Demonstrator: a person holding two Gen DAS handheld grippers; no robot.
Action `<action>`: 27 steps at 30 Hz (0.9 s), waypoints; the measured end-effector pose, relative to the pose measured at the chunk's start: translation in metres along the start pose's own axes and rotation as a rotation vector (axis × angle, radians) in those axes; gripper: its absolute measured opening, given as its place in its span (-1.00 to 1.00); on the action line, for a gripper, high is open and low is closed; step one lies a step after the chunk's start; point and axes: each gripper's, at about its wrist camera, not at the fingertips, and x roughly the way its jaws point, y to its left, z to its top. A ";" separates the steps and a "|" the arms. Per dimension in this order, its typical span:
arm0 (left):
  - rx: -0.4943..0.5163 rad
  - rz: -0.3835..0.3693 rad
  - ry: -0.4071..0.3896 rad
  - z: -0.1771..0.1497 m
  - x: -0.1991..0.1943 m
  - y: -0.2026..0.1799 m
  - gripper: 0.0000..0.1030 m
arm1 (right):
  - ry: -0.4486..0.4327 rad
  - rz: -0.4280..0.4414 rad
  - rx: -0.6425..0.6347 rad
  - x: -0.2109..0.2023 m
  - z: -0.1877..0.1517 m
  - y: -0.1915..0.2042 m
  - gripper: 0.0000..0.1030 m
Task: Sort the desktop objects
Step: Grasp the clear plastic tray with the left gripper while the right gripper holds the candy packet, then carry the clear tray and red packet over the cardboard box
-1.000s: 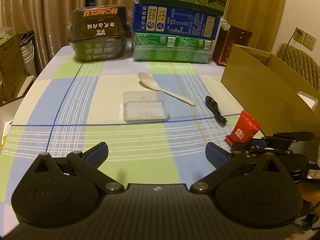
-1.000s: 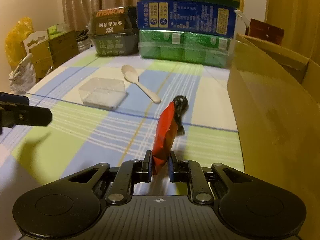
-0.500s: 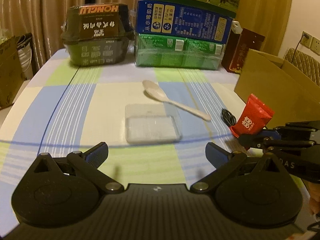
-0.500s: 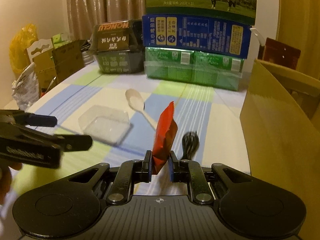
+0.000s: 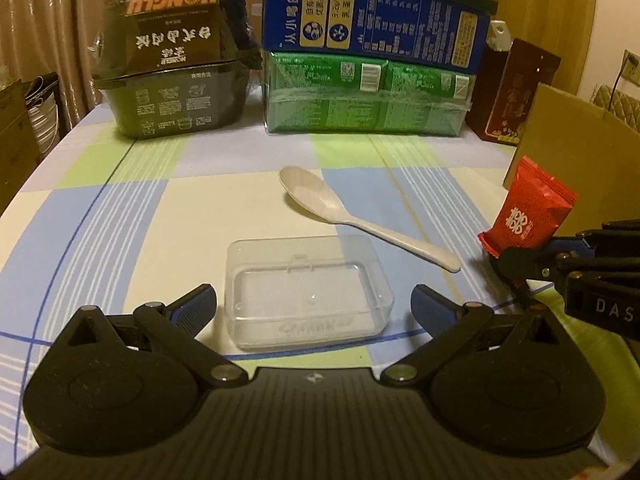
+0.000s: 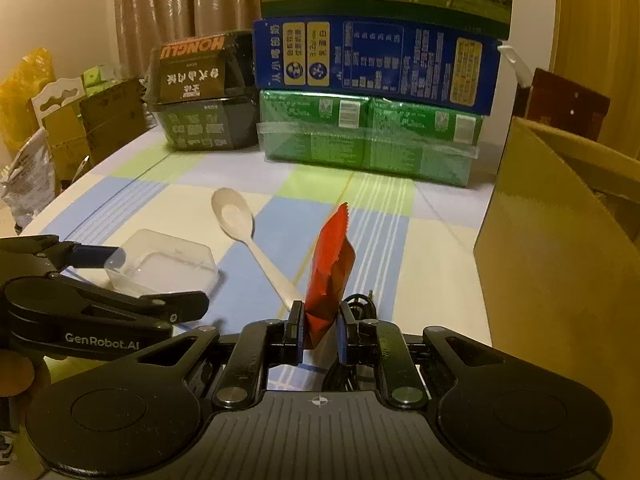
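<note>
A: The left gripper has closed in on the clear plastic lidded box over the last second. A moment ago that box sat well ahead of it on the checked blue, green and cream tablecloth; now it lies right between the blue finger pads, and the camera looks at it from lower down.

B: Is the box gripped?

A: No. The jaws stand wide, one pad on each side of the box, apparently clear of its walls. The box rests on the cloth.

B: And the other side?

A: The right gripper is clamped nearly shut on the lower end of a red foil snack packet, which stands up from the jaws. It has carried the packet forward; the white plastic spoon and the coiled black cable now lie close under it, and the open brown cardboard box is just to its right.

B: So what does that mean for the sorting?

A: Probably two items are in play: the packet looks headed for the cardboard box, and the clear box is lined up for a grasp. The spoon and cable are untouched.
</note>
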 end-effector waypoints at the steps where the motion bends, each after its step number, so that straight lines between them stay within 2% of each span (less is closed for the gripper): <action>1: 0.002 -0.002 -0.002 0.000 0.002 0.000 0.97 | 0.002 0.000 -0.001 0.001 0.000 0.000 -0.76; 6: 0.015 0.018 -0.006 0.004 0.010 -0.003 0.89 | 0.008 0.001 -0.007 0.004 -0.001 0.002 -0.76; 8: 0.011 0.025 0.001 0.004 0.012 -0.002 0.68 | 0.010 0.002 -0.011 0.004 -0.001 0.003 -0.76; 9: 0.008 0.031 0.005 0.004 0.013 -0.002 0.65 | 0.011 0.003 -0.012 0.004 -0.001 0.004 -0.76; 18: 0.005 0.034 0.024 -0.003 -0.002 -0.001 0.64 | 0.012 0.000 -0.010 -0.011 -0.001 0.006 -0.76; 27: -0.013 0.036 0.017 -0.003 -0.053 -0.009 0.64 | 0.010 0.024 -0.014 -0.052 -0.004 0.016 -0.76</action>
